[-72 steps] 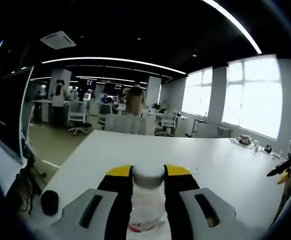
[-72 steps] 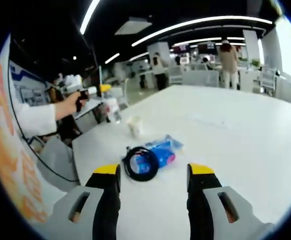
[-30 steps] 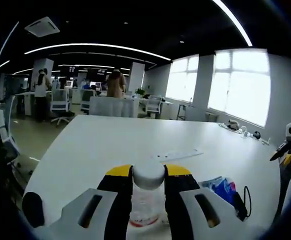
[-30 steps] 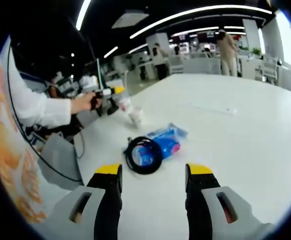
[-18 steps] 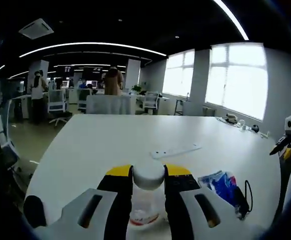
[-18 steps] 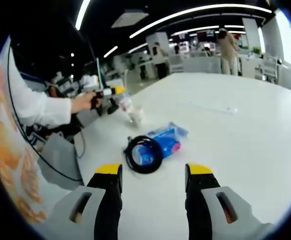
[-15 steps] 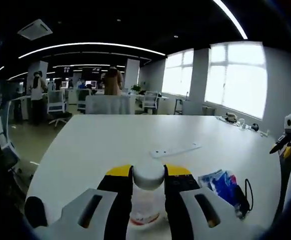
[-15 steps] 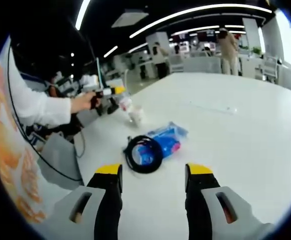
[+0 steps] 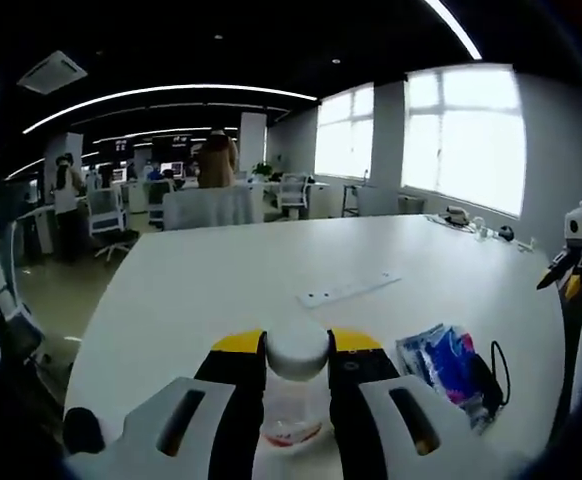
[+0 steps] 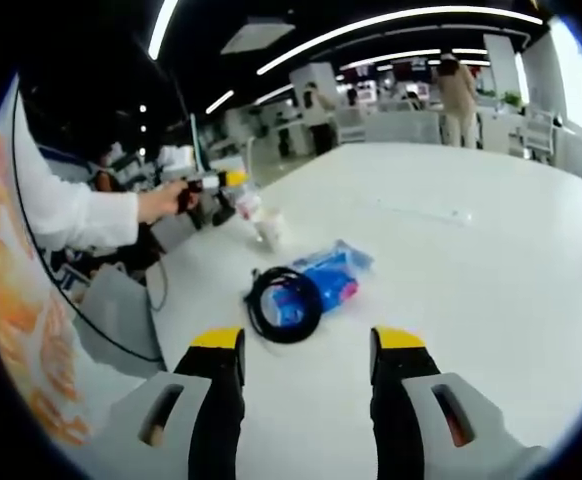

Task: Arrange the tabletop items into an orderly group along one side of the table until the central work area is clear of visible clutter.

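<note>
Gripping a clear plastic bottle with a white cap (image 9: pixel 297 352) between its jaws, the left gripper (image 9: pixel 297 345) carries it above the white table (image 9: pixel 231 290), apparently toward the blue packet (image 10: pixel 323 282) and black coiled cable (image 10: pixel 282 304), which lie ahead of the wide-open, empty right gripper (image 10: pixel 307 345).

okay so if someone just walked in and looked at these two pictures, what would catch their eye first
Probably the clear bottle with a white cap, clamped between the left gripper jaws low in the left gripper view. Next, the blue packet with a black coiled cable lying partly on it, on the white table ahead of the open right gripper.
</note>
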